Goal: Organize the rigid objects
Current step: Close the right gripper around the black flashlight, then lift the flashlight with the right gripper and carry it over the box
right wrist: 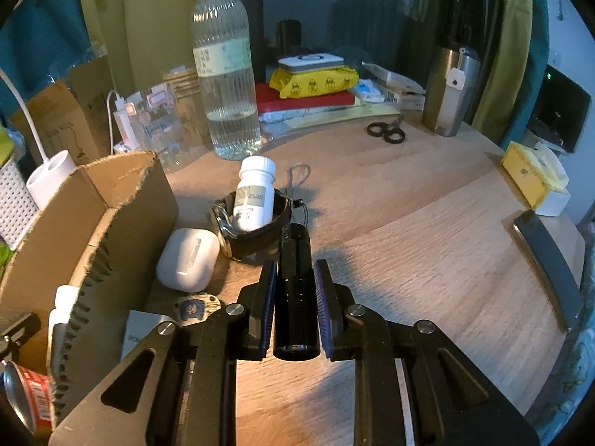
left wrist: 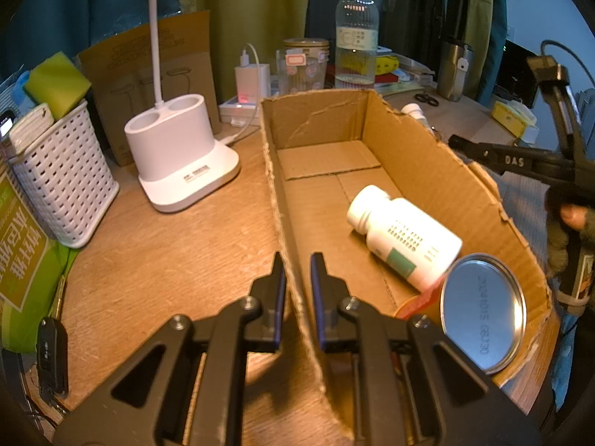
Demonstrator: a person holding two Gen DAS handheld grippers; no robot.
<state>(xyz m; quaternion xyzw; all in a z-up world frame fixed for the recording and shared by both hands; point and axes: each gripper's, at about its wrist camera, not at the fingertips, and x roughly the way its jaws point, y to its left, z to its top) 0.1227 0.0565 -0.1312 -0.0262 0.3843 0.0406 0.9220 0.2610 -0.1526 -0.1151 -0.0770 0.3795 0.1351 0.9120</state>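
Note:
My left gripper (left wrist: 297, 260) is shut on the left wall of an open cardboard box (left wrist: 409, 148), one finger on each side of the wall. Inside the box lie a white pill bottle (left wrist: 403, 236) and a red can with a shiny metal end (left wrist: 483, 312). My right gripper (right wrist: 295, 265) is shut on a black flashlight (right wrist: 295, 290), held just above the wooden table to the right of the box (right wrist: 122, 200). Beyond it a small white bottle (right wrist: 254, 197) stands inside a black watch strap (right wrist: 256, 239), with a white earbud case (right wrist: 187, 260) beside them.
Left of the box stand a white lamp base (left wrist: 178, 156) and a white basket (left wrist: 63, 182); a car key (left wrist: 52, 356) lies near the edge. Behind are a water bottle (right wrist: 227, 74), scissors (right wrist: 386, 132), a steel tumbler (right wrist: 448, 93) and a yellow box (right wrist: 528, 171).

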